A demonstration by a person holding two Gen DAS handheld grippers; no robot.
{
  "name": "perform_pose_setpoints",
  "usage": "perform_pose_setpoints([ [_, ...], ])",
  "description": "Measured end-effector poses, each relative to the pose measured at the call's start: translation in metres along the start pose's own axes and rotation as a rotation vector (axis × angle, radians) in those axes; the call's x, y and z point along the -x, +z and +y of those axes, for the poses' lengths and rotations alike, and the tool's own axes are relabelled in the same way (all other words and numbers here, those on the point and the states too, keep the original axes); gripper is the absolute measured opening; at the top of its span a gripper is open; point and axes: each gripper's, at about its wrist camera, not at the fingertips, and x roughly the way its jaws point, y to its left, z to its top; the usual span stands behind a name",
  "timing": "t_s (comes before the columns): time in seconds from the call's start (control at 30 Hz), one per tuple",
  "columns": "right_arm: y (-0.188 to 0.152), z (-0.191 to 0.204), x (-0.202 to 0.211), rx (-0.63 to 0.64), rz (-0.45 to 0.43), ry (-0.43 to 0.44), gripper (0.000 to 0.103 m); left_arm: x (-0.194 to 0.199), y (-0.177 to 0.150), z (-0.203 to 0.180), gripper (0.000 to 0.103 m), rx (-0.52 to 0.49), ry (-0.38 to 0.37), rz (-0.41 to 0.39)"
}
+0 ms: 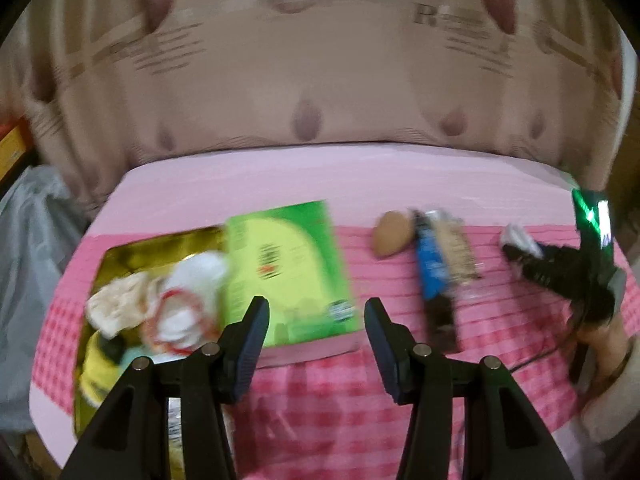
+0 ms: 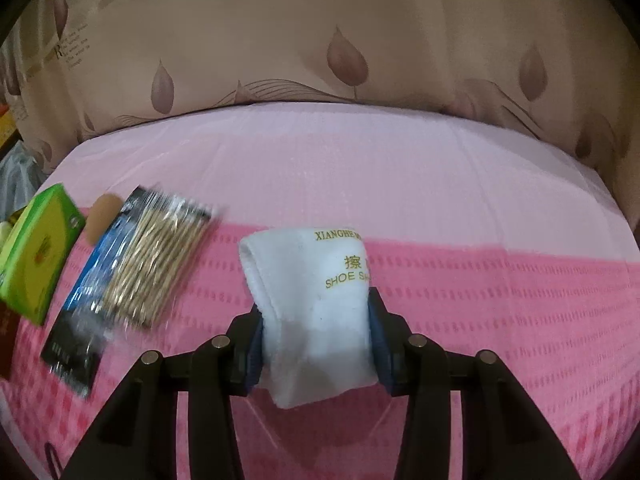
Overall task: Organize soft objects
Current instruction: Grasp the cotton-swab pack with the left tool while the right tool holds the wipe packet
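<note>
Right claw [image 2: 316, 340] grips a folded white cloth [image 2: 316, 300], printed in gold with "SHOE", the two pads pressing its sides so that the fabric bulges between them. Its far end rests over the pink checked cover of the surface [image 2: 500, 300]. In the right wrist view, at about ten o'clock from the cloth, lies a clear packet of cotton swabs [image 2: 156, 260] with a blue and black card, tilted and somewhat blurred. Just beyond it, at its upper left, sits a tan egg-shaped sponge [image 2: 103, 220], and further towards nine o'clock a green box lid [image 2: 36, 248] stands tilted at the frame edge.

Left claw [image 1: 316, 344] stands wide open with nothing between its pads, above the near edge of that green lid [image 1: 288, 268]. At nine o'clock from it, an open gold-lined box [image 1: 128, 252] holds several soft things: a beige cloth [image 1: 120, 304], a white bundle with red loops [image 1: 184, 312] and something yellow [image 1: 96, 368], all blurred. At two o'clock in the left wrist view the sponge [image 1: 390, 234] and the swab packet [image 1: 440, 264] lie side by side, and at the far right the other claw [image 1: 532, 256] shows with the white cloth [image 1: 518, 238] at its tip.
</note>
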Motion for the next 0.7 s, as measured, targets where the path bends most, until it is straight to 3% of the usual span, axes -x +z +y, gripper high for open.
perform_pose_setpoints([
  [0.1, -0.02, -0.008, 0.018, -0.015, 0.003, -0.008, 0.041, -0.007, 0.012, -0.026, 0.056, -0.038, -0.062, 0.006],
  [0.33, -0.044, -0.018, 0.036, -0.042, 0.002, 0.006, 0.044, -0.043, 0.036, -0.071, 0.056, -0.057, -0.203, 0.094],
  [0.53, -0.044, -0.014, 0.035, -0.023, 0.007, 0.001, 0.048, -0.085, 0.054, -0.102, 0.057, -0.054, -0.242, 0.195],
  [0.7, -0.044, -0.019, 0.037, -0.043, 0.002, 0.029, 0.049, -0.117, 0.066, -0.112, 0.057, -0.033, -0.206, 0.245],
])
